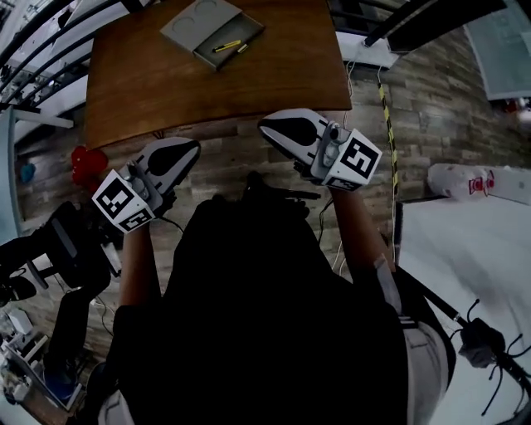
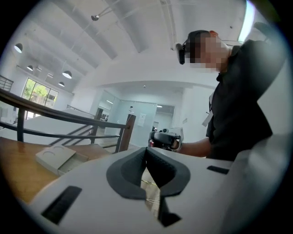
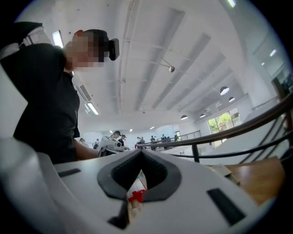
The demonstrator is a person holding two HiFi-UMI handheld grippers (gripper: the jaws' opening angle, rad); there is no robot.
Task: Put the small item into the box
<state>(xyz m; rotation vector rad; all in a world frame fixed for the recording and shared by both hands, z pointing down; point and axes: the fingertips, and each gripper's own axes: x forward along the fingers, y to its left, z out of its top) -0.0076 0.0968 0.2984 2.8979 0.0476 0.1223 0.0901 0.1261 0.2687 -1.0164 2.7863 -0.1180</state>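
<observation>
The small item [image 1: 226, 46], a thin yellow stick, lies well ahead of both tools, seemingly in the nearer trough of the grey box [image 1: 199, 25] on the table [image 1: 141, 79]. Whether it sits fully inside, I cannot tell. Its long axis runs crosswise to the reach, slightly slanted; its ends are too small to tell apart.

The left hand-held gripper [image 1: 192, 149] and right hand-held gripper [image 1: 267, 126] hang short of the table's near edge, tips turned toward each other, both clenched on nothing.

No carrying step looks to be in hand. Any pick would call for reaching forward, parting the jaws and closing across the stick's width.
</observation>
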